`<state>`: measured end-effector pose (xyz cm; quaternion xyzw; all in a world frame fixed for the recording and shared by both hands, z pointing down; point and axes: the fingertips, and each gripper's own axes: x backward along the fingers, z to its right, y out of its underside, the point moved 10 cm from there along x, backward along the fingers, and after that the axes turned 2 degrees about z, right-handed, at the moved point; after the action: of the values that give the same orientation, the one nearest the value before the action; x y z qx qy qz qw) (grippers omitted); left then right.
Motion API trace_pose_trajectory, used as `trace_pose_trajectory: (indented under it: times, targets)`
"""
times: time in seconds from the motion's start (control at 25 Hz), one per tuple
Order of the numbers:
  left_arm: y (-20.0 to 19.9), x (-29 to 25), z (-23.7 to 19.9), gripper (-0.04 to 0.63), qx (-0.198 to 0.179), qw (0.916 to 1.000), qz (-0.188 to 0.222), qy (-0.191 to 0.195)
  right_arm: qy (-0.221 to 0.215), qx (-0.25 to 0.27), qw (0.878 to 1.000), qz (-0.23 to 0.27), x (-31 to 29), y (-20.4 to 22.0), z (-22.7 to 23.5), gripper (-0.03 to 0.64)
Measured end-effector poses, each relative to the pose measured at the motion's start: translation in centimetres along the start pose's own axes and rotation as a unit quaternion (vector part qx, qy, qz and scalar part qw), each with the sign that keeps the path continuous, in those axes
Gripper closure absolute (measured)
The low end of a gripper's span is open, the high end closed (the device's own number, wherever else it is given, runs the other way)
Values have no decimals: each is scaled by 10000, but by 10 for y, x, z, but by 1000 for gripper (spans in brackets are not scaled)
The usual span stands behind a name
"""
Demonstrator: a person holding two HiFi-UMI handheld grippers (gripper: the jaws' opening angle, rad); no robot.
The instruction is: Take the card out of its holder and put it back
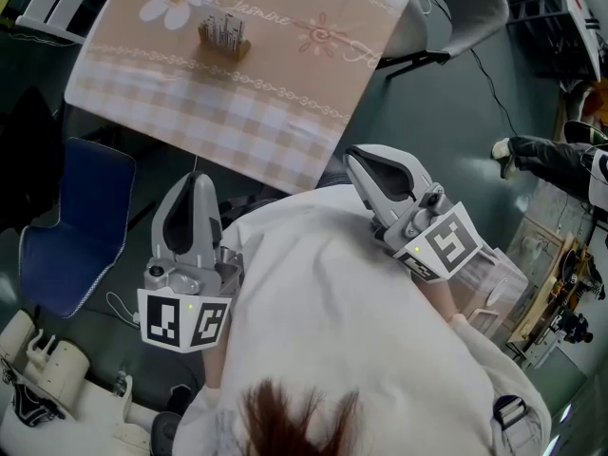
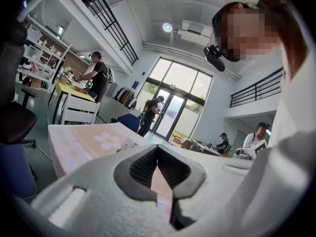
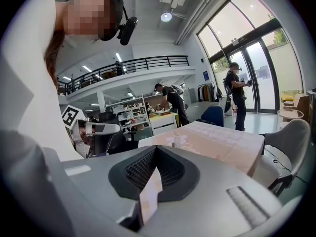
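The counter [image 1: 275, 112], with a cloth over it, lies ahead of the person [image 1: 342, 331], at the top of the head view. The card holder [image 1: 223, 34] stands on it, toward its far left part, well apart from both tools. The left tool [image 1: 197, 180] and the right tool [image 1: 359, 157] are side by side, short of the counter's near edge and close against the person's body, tips toward the counter. A chair [image 1: 76, 221] stands left of the left tool, near the counter's near left corner. A second chair [image 1: 461, 8] stands at the counter's right.

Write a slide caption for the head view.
Both shut, the left gripper and right gripper are held at the person's chest, short of the card holder on the flower-print tablecloth.
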<state>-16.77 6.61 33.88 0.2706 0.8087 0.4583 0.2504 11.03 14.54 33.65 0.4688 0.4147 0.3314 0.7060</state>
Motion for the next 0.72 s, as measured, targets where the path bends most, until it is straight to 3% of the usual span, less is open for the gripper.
trace_pose_trajectory:
  times: [0.72]
  targets:
    - [1, -6, 7, 595, -45, 10000, 29, -35, -133, -31, 9999, 3, -1, -2, 7, 618]
